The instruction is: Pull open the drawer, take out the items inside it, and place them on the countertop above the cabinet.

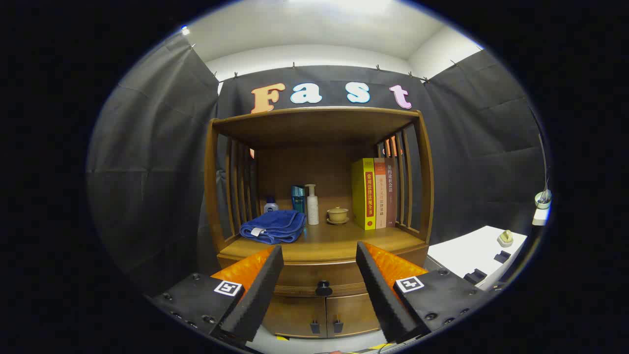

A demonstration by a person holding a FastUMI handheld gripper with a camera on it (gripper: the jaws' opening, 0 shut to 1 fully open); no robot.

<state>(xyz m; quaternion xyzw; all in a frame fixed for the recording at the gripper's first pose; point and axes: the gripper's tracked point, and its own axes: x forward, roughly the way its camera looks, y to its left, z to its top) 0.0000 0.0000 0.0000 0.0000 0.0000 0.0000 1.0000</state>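
The gripper (319, 268) stands well back from the wooden cabinet (319, 236), its fingers spread wide with nothing between them. Framed in the gap, at about six o'clock from the midpoint between the fingertips, is the small dark knob (323, 287) of the drawer (319, 280), which sits shut just under the countertop (339, 238); below it are two cabinet doors (324, 314) with small handles. What lies inside the drawer cannot be told. The knob looks rigid, round and small, so it is probably the one sensible place to take hold: the fingers would need to narrow a good deal and close on its sides. A smooth knob may slip if the grip is shallow, and a wooden drawer likely needs a steady straight pull rather than a tug. On the countertop, a folded blue towel (272, 227) lies at ten o'clock from the knob, with bottles (311, 204) behind it, a lidded cup (337, 214) at twelve, and upright books (374, 192) at one; the bare wood along the front looks like the roomiest landing place.
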